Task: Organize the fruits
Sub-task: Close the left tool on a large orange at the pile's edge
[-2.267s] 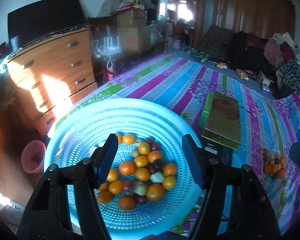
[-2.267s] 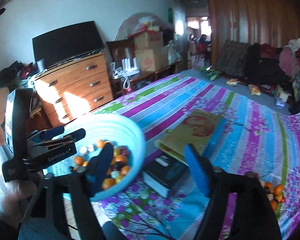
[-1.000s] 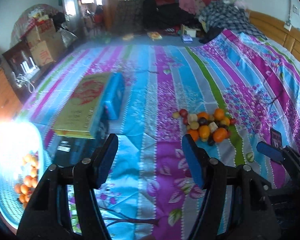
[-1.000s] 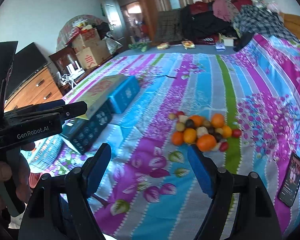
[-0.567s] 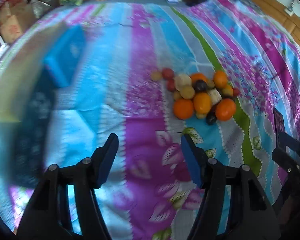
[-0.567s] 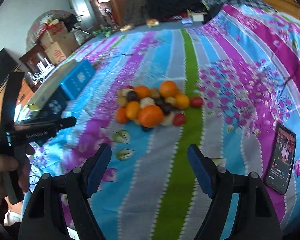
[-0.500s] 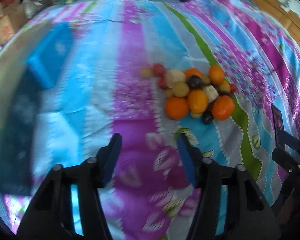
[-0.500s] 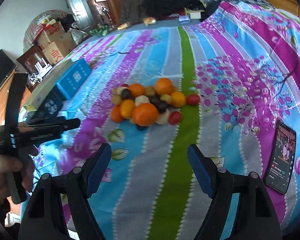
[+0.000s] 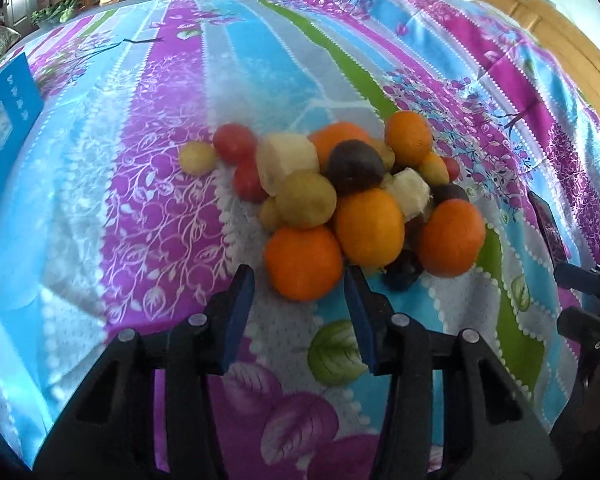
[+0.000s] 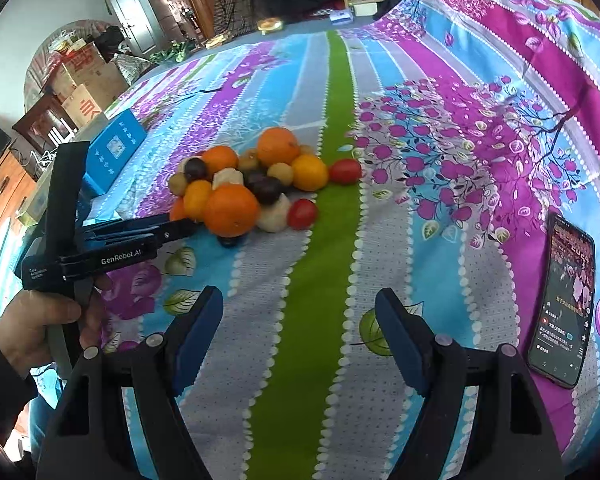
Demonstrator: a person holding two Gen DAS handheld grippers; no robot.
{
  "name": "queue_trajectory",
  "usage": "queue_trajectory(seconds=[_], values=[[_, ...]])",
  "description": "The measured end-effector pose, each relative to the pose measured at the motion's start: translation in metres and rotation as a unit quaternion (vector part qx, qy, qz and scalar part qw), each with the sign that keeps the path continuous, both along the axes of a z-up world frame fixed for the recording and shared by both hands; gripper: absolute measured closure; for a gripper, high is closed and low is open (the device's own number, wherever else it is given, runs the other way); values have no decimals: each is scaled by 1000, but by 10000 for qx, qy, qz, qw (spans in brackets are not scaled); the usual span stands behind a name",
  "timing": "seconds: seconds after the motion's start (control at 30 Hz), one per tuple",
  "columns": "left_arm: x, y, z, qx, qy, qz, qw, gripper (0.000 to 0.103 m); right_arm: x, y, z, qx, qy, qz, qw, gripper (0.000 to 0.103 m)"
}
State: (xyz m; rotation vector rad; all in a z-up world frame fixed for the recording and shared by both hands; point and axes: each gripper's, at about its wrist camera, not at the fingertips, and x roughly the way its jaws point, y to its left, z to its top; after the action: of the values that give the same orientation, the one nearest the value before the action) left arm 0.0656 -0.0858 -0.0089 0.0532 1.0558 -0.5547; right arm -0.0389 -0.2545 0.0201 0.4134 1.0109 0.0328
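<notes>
1. Orange fruit point(image 9: 303, 261), lowest of the fruit pile point(image 9: 348, 196) at mid-frame in the left wrist view, sits just ahead of the left gripper point(image 9: 300, 292), whose jaws stand apart with nothing between them.
2. Pile lies on the striped bedspread point(image 9: 148, 200); the soft bed may let fruit roll if the orange is pulled and its neighbours lose support.
3. Jaws closing off-centre could squirt the orange sideways or nudge the dark plum point(image 9: 403, 271) beside it.
4. Right gripper point(image 10: 300, 320) hangs released at lower frame, well short of the pile; a phone point(image 10: 562, 304) lies at right.
5. Fruit deep in the pile is hidden; no basket shows.
</notes>
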Motion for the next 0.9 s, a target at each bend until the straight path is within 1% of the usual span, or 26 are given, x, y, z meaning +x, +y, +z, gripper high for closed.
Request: queue_trajectory(seconds=[0.13, 0.17, 0.2, 0.23, 0.27, 0.33, 0.43, 0.53, 0.63, 0.7, 0.8, 0.9], values=[[4, -1, -5, -130, -132, -45, 9998, 57, 2, 2, -1, -4, -7, 55, 10000, 22], [4, -2, -5, -145, -136, -51, 9998, 57, 2, 3, -1, -5, -19, 77, 10000, 25], [3, -1, -4, -181, -137, -62, 9997, 64, 2, 4, -1, 1, -25, 105, 9999, 27], [2, 0, -3, -231, -128, -52, 9996, 64, 3, 5, -1, 11, -22, 126, 9999, 32], [2, 0, -2, -239, -146, -43, 9996, 64, 3, 6, -1, 23, -20, 132, 9999, 34], [-6, 3, 3, -273, -223, -33, 9994, 64, 4, 6, -1, 54, -30, 116, 9999, 37], [-23, 13, 15, -342, -303, -4, 9990, 64, 6, 5, -2, 91, -95, 93, 9999, 37], [-42, 29, 25, -472, -324, 148, 9983, 64, 10, 3, -5, 117, -70, 78, 9999, 37], [-55, 45, 26, -469, -252, 381, 9979, 64, 15, 3, -9, 165, -62, 65, 9998, 37], [-60, 55, 28, -410, -293, 578, 9971, 64, 19, 6, -9, 200, -70, 93, 9997, 38], [-62, 70, 31, -440, -318, 859, 9948, 64, 23, 19, -7, 247, -133, 260, 9993, 40], [-62, 78, 34, -374, -393, 1030, 9932, 64, 30, 39, -7, 405, -191, 581, 9973, 46]])
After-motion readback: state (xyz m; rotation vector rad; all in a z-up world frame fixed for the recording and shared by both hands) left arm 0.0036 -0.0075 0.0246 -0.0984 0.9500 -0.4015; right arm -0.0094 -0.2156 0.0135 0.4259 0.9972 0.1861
